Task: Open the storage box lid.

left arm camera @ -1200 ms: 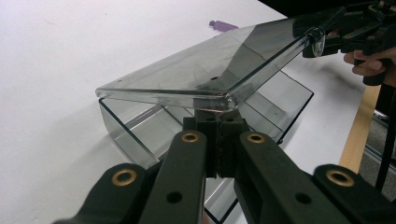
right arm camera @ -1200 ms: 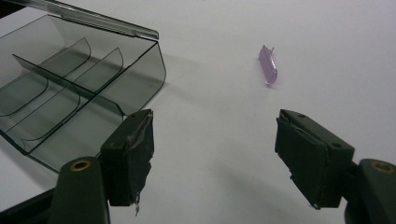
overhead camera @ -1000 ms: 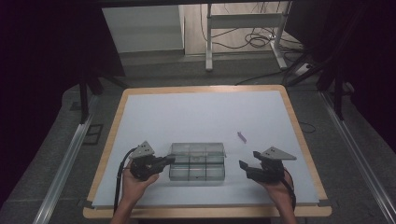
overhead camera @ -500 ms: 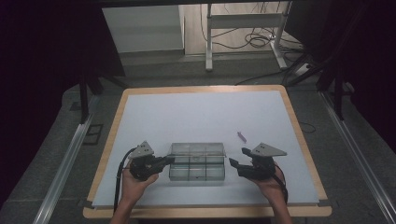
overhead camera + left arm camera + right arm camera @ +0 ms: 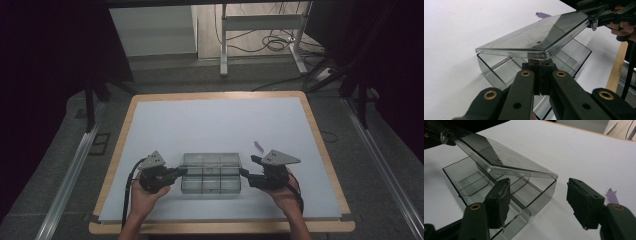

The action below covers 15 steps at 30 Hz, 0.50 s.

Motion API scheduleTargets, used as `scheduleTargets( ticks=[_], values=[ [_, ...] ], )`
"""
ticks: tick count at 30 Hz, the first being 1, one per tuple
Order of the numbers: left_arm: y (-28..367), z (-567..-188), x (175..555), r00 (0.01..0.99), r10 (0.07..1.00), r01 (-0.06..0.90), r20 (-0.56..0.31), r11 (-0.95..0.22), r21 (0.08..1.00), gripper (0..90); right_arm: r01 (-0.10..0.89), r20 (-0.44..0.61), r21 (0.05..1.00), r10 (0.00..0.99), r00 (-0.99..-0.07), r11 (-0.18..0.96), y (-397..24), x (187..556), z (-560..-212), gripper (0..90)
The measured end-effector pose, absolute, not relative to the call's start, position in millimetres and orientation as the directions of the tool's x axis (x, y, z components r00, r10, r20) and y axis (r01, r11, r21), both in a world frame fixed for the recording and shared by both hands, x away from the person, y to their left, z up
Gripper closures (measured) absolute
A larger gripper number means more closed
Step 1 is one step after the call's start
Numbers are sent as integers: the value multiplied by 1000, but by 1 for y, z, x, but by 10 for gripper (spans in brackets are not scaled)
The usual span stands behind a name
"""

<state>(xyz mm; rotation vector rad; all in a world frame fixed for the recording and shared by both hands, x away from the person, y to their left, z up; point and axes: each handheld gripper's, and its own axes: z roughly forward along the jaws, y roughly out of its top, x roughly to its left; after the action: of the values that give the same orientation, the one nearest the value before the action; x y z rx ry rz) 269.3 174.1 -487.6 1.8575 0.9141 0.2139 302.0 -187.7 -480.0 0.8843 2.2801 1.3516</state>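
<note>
Nearby, purple piece (image 5: 258,146) on white table (image 5: 210,125), beyond clear box (image 5: 210,173)

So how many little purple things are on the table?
1. The purple piece lies on the white table, just beyond the right gripper, beside the clear box.

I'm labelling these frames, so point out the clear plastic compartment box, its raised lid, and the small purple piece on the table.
Clear plastic compartment box (image 5: 210,184): high view, on a divider.
Raised clear lid (image 5: 536,37): left gripper view, on its flat panel.
Small purple piece (image 5: 259,146): high view, on its middle.
</note>
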Motion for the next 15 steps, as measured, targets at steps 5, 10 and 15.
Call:
scheduleTargets(
  ticks=[5, 10, 15],
  values=[
    [175, -488, 270, 696, 673, 494, -249, -197, 847, 900, 328, 9, 874, 663, -749, 358, -185, 302, -480, 363],
    [174, -489, 270, 697, 672, 497, -250, -201, 844, 900, 311, -4, 877, 654, -756, 365, -180, 303, -481, 381],
    [173, -488, 270, 695, 674, 496, -250, -199, 845, 900, 285, -28, 878, 634, -772, 385, -169, 304, -480, 386]
  ],
)
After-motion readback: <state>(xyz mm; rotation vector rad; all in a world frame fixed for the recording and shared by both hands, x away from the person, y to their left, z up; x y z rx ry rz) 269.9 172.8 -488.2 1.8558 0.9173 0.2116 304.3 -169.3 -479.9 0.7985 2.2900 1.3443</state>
